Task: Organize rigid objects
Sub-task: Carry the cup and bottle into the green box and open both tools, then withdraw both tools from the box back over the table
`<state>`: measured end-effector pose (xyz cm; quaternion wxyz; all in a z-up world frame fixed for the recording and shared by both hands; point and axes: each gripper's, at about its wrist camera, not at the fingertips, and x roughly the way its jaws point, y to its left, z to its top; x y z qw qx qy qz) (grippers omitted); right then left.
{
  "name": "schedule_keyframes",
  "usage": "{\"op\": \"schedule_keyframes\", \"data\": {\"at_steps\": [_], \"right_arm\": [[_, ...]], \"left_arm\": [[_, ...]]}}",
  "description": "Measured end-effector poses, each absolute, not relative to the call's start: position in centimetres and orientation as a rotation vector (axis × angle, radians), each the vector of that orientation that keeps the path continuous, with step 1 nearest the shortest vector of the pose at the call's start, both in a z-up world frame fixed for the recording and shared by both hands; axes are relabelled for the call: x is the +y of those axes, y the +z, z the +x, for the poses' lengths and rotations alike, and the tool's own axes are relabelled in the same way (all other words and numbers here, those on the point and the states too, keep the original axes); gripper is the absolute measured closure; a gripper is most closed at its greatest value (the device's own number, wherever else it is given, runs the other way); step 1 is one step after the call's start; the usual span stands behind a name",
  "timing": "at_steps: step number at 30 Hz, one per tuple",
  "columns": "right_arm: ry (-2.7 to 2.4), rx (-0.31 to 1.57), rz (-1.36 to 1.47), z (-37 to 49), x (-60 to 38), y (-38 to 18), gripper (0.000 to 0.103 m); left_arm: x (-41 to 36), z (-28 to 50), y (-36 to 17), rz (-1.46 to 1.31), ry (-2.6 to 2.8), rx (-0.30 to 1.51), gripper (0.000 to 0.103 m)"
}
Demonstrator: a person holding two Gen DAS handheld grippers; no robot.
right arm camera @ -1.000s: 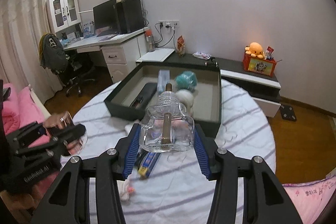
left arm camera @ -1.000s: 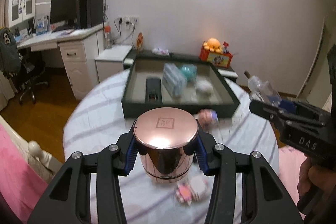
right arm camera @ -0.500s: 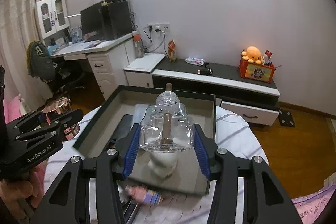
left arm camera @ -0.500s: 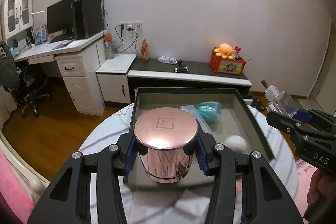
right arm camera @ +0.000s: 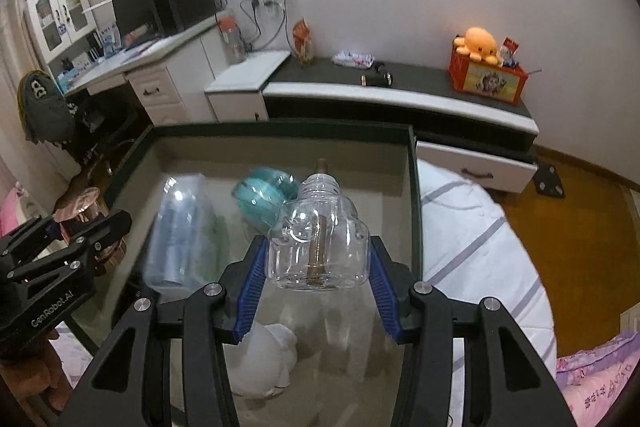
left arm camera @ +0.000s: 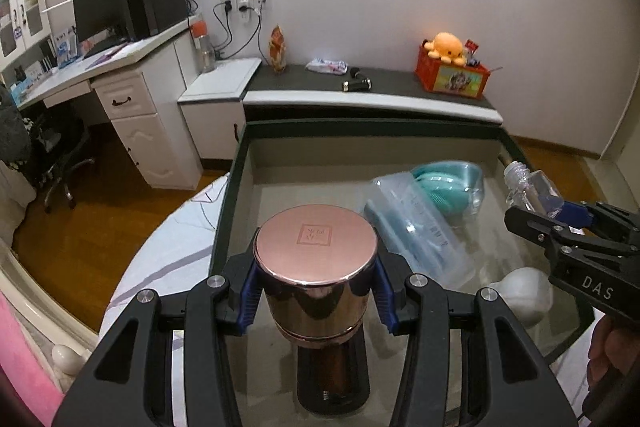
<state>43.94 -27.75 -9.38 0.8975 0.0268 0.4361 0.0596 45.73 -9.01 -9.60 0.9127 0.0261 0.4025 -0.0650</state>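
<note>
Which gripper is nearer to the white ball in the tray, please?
Right. The right gripper, holding the clear bottle, hangs just above the white ball. The left gripper, holding the copper jar, is off to the ball's left.

A copper jar with a flat stamped lid stands upright, clamped between the left tongs above the tray. A clear bottle with a brown stem inside is clamped between the right tongs, neck pointing away, over the tray. In the tray lie a clear case, a teal item and a white lump.
</note>
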Motion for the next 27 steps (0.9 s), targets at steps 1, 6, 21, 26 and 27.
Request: {"op": "schedule_keyframes", "data": {"at_steps": [1,6,21,26,27], "right_arm": [[0.122,0.909,0.057,44.0,-27.8,-9.6,0.052],[0.128,0.925,0.089,44.0,-28.5,-10.1,0.037],[0.150,0.794,0.135,37.8,-27.7,-5.3,0.008],[0.130,0.720,0.166,32.9,-27.8,-2.5,0.000],[0.125,0.707,0.167,32.0,-27.7,-2.0,0.000]], "left_arm": [[-8.9,45.8,-9.5,0.058,-0.133,0.829,0.055],[-9.6,45.1,-8.4,0.113,-0.106,0.793,0.018],[-7.5,38.6,-1.6,0.099,-0.080,0.654,0.000],[-6.8,34.8,0.6,0.074,-0.074,0.611,0.000],[-6.7,33.9,1.0,0.068,-0.076,0.604,0.000]]}}
